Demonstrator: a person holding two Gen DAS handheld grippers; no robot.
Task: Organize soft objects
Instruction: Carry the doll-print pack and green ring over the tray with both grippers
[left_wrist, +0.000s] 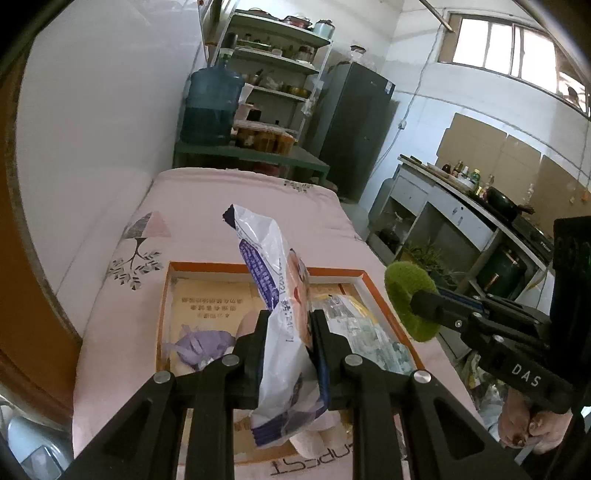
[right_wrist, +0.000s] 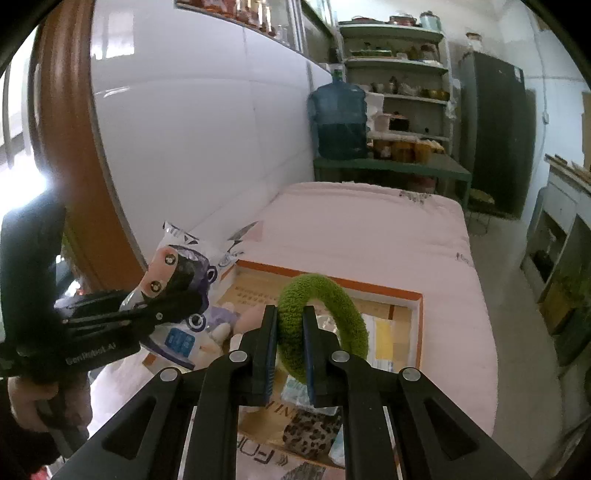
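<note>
My left gripper is shut on a white and purple plastic packet, held upright above an orange-rimmed cardboard box on the pink bed. The same packet shows at the left of the right wrist view, in the left gripper. My right gripper is shut on a fuzzy green ring, over the same box. That green ring hangs at the box's right edge in the left wrist view, in the right gripper. A purple-haired plush doll and clear packets lie inside.
A pink quilt covers the bed beside a white padded wall. A leopard-print item lies in the box's near part. Beyond the bed stand a blue water jug, shelves, a dark fridge and a kitchen counter.
</note>
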